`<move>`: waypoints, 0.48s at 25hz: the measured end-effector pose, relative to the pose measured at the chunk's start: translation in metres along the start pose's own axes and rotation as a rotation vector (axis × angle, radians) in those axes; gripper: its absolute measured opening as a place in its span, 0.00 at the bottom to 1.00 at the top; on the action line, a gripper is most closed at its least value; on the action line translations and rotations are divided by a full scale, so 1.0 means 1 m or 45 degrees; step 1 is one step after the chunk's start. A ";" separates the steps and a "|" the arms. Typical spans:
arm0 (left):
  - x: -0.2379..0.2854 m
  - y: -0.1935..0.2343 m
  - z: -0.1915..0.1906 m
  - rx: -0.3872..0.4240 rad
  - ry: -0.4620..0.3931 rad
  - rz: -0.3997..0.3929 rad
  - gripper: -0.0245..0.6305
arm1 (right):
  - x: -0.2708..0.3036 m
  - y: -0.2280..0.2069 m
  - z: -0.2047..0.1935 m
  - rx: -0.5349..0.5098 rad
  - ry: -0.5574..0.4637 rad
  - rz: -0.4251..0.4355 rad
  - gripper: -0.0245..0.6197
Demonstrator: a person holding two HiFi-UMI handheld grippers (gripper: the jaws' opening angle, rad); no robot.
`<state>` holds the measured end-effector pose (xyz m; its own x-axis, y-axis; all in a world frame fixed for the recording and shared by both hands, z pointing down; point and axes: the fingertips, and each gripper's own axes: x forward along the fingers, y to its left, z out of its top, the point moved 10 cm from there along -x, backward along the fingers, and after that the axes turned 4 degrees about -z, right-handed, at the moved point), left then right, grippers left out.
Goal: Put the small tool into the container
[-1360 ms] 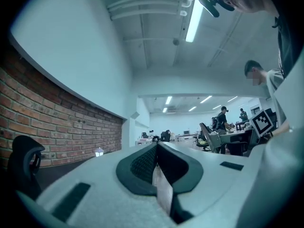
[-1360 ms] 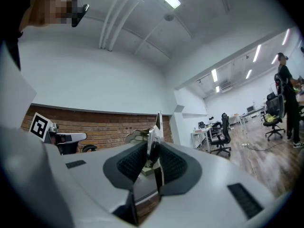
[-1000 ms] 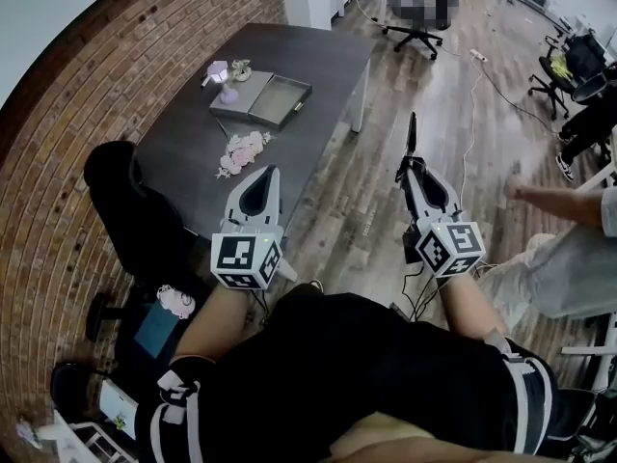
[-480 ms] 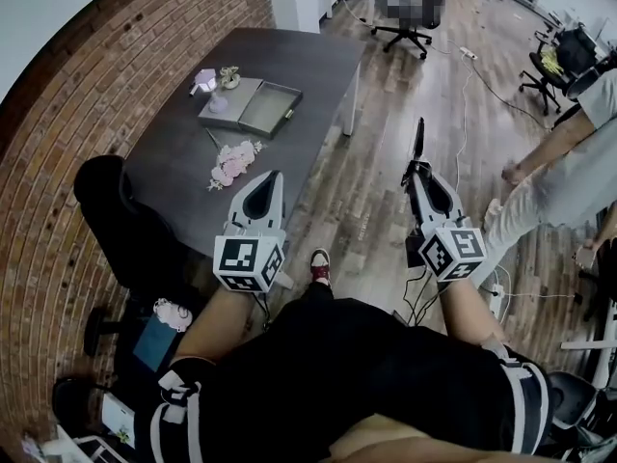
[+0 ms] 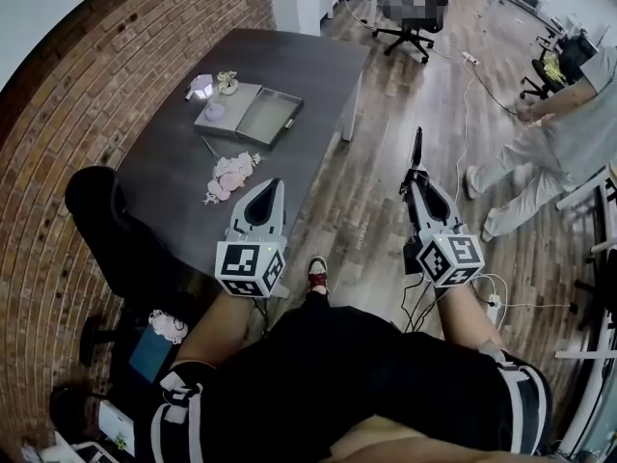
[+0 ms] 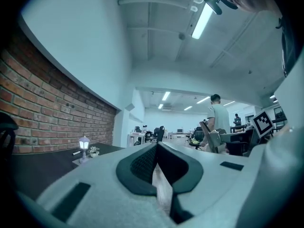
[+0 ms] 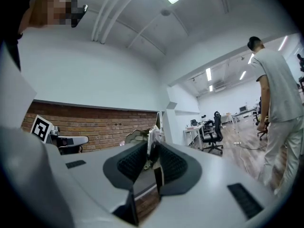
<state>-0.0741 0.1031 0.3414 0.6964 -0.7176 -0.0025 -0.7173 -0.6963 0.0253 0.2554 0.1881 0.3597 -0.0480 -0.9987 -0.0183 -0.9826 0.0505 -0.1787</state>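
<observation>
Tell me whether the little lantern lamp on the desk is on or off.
On: the lamp glows white in both the left gripper view and the head view.

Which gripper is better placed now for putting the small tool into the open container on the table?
The right gripper: its jaws already grip a thin tool, so it need only travel to the container. The left gripper is nearer the table, but its jaws are together and empty.

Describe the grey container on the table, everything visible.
The grey container is a shallow rectangular case lying open on the dark table, near the brick wall. Its two halves lie flat side by side: a lighter one bearing a small pale object, and a darker tray that looks empty. A little lantern stands by its far corner.
</observation>
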 end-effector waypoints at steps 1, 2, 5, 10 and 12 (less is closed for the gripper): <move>0.004 0.004 -0.001 -0.003 0.005 0.001 0.05 | 0.006 -0.001 -0.001 0.002 0.005 0.001 0.17; 0.009 0.009 -0.003 -0.008 0.010 0.004 0.05 | 0.013 -0.001 -0.001 0.000 0.008 0.004 0.17; 0.023 0.025 -0.003 -0.024 0.016 0.018 0.05 | 0.036 -0.002 0.002 -0.020 0.010 0.021 0.17; 0.057 0.049 -0.001 -0.011 0.032 -0.001 0.05 | 0.077 -0.005 0.009 -0.027 0.001 0.024 0.17; 0.074 0.059 0.000 -0.011 0.035 -0.019 0.05 | 0.092 -0.007 0.010 -0.032 0.010 0.019 0.17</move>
<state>-0.0650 0.0091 0.3426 0.7076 -0.7062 0.0249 -0.7066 -0.7068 0.0339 0.2596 0.0956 0.3490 -0.0640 -0.9979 -0.0129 -0.9860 0.0652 -0.1533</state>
